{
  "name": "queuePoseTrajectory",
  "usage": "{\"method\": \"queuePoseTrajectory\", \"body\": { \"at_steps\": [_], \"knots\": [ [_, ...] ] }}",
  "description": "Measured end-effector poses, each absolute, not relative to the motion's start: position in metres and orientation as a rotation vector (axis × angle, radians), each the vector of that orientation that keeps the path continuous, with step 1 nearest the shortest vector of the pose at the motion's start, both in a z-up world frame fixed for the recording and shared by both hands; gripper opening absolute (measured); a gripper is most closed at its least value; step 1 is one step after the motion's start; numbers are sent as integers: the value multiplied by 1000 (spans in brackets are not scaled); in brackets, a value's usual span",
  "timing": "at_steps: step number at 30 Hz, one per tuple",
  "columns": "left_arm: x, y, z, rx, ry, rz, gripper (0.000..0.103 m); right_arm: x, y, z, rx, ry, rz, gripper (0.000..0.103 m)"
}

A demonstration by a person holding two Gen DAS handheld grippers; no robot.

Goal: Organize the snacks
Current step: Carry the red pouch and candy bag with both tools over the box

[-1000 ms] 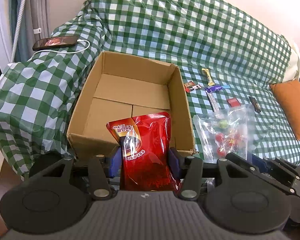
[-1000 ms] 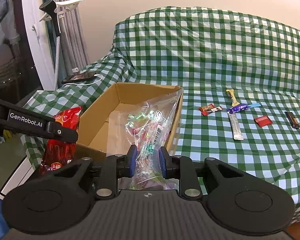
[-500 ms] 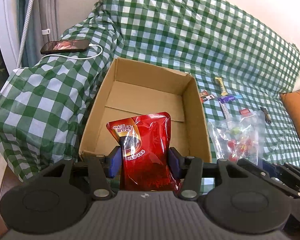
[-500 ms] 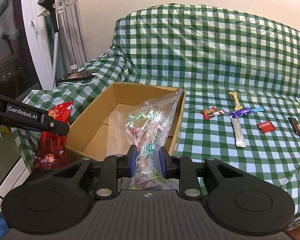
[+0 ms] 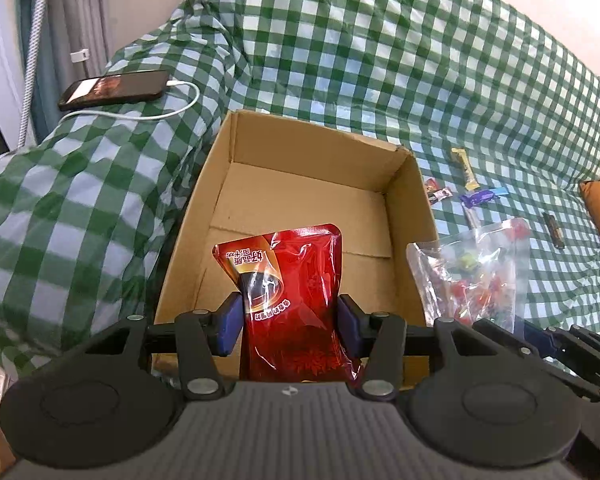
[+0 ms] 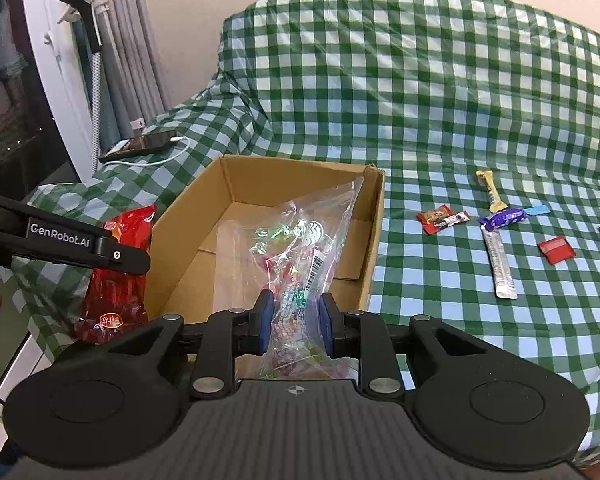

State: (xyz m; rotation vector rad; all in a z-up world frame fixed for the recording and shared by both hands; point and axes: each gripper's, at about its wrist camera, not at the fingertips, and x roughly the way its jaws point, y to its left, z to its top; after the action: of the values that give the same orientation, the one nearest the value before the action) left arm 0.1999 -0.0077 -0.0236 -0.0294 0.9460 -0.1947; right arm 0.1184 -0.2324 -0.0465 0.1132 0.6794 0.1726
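Left wrist: left gripper (image 5: 288, 322) fingers pinching red pouch (image 5: 288, 288), upright over near edge of cardboard box (image 5: 408, 216). Right wrist: right gripper (image 6: 296, 318) fingers pinching clear candy bag (image 6: 300, 256) above box; loose snacks (image 6: 496, 216) on checkered sofa cover (image 6: 420, 80).

A green-and-white checked cloth (image 6: 440, 92) covers the sofa. On it stands a plain brown cardboard box (image 5: 408, 216). The glossy red foil snack pouch (image 5: 296, 300) bears white and gold lettering. The clear plastic bag of sweets (image 6: 300, 264) shows red and green wrappers. Near the cloth's right edge lie a yellow bar (image 6: 490, 190), a purple wrapped candy (image 6: 502, 218), a silver sachet (image 6: 500, 264) and a red square packet (image 6: 556, 249).
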Motion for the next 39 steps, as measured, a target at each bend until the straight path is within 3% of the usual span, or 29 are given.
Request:
{"method": "queuePoseTrajectory", "body": {
  "at_steps": [17, 39],
  "knots": [
    [288, -33, -71, 90, 998, -169, 55, 214, -228, -95, 158, 774, 149, 27],
    [328, -37, -106, 114, 1041, -125, 56, 250, -218, -116, 137, 821, 157, 29]
  ]
}}
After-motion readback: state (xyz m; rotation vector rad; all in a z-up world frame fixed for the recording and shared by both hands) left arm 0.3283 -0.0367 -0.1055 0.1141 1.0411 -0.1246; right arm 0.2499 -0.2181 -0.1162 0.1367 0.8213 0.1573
